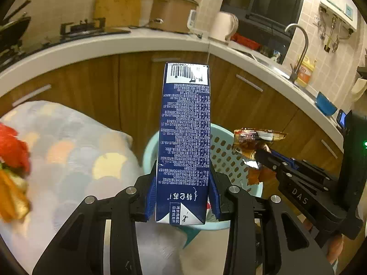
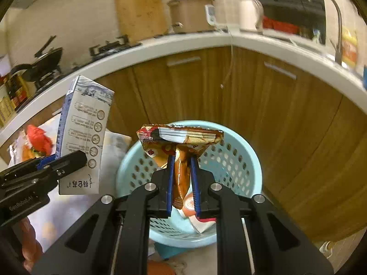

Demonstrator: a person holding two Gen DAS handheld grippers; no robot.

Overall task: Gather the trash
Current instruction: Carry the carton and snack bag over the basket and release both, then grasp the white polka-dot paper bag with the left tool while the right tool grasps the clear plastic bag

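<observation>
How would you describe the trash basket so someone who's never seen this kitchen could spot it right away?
Find the curved white countertop with wooden cabinet doors beneath. On the floor in front of those doors stands the basket. It is the only pale blue thing down there: round plastic, its wall dotted with holes.

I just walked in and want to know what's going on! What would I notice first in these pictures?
First you'd see the tall blue milk carton pinched between the left gripper's fingers, right in the middle of its view. Next, the crinkly orange snack wrapper held by the right gripper. Both hang above the light blue plastic basket on the floor, in front of the wooden kitchen cabinets.
</observation>
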